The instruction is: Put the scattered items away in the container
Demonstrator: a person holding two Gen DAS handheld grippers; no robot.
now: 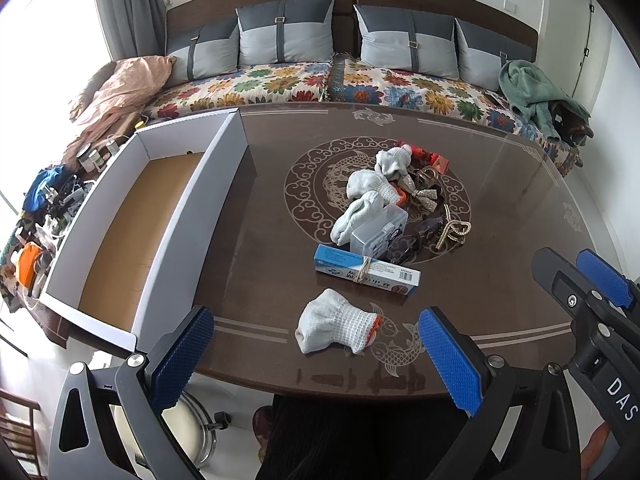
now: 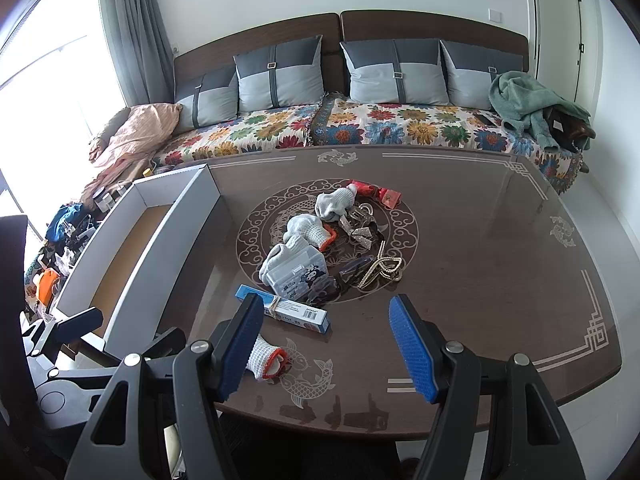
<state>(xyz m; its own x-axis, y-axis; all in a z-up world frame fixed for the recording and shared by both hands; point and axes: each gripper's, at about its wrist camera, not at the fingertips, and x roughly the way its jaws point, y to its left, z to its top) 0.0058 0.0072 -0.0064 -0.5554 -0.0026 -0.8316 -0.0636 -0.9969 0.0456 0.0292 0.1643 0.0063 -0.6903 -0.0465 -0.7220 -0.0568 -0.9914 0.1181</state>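
Both hand-held grippers gape above the near table edge, glove between.

Both wrist views high at the near table edge, facing the sofa, sharing the tabletop clutter

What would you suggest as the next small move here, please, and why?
Probably lower the open left gripper onto the lone glove: it lies nearest, apart from the pile, and the box on the left looks empty.
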